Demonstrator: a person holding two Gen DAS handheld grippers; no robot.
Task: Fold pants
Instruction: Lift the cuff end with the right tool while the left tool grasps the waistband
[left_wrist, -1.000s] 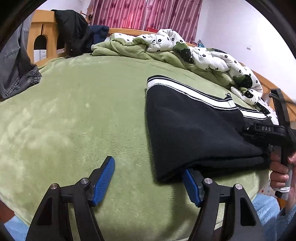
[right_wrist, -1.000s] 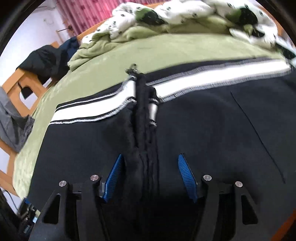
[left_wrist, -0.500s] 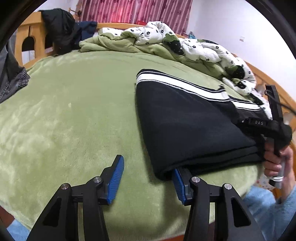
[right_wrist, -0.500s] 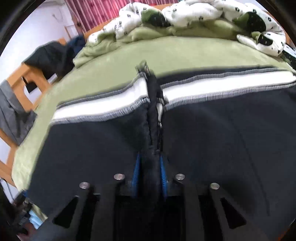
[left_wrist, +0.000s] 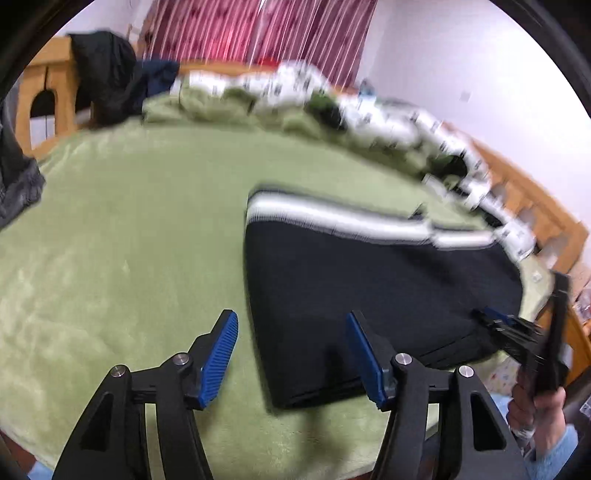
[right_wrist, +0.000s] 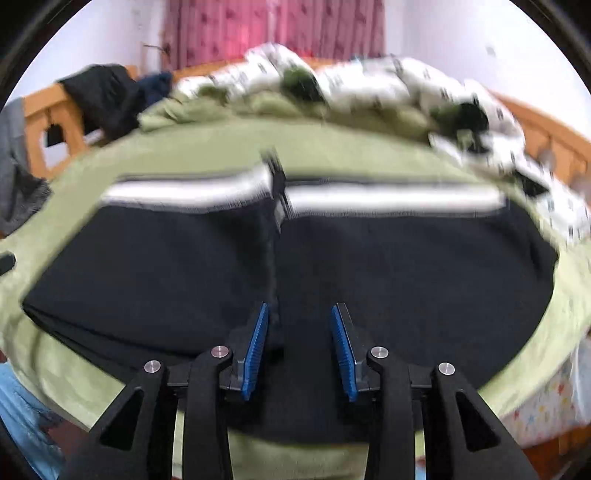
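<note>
— So, where are the pants (left_wrist: 373, 280) sitting?

— They're lying folded on the bed (left_wrist: 140, 229), on the green fleece blanket, black with the white-striped waistband (right_wrist: 388, 197) on the far side. In my left wrist view they're filling the right half of the bed; in the right wrist view they're stretching almost edge to edge.

— And your left tool (left_wrist: 291, 354)?

— I'm seeing its blue pads spread wide, having just been opening. Its right pad is hovering over the near left corner of the pants, the left pad over bare blanket. Nothing is pinched between them.

— The right tool (right_wrist: 299, 347)?

— Its jaws are standing partly apart, also just having been opening, above the middle seam (right_wrist: 275, 258) near the close edge of the pants. The picture is smearing badly, so I'm only fairly sure the fabric isn't caught between the pads; I'm seeing a clear gap.

— Anything else around?

— A crumpled white patterned quilt (right_wrist: 388, 85) is lying along the far side, dark clothes (left_wrist: 107, 70) are hanging on the wooden bed frame (left_wrist: 48, 88), and a hand (left_wrist: 535, 410) is gripping the right tool's handle.
</note>
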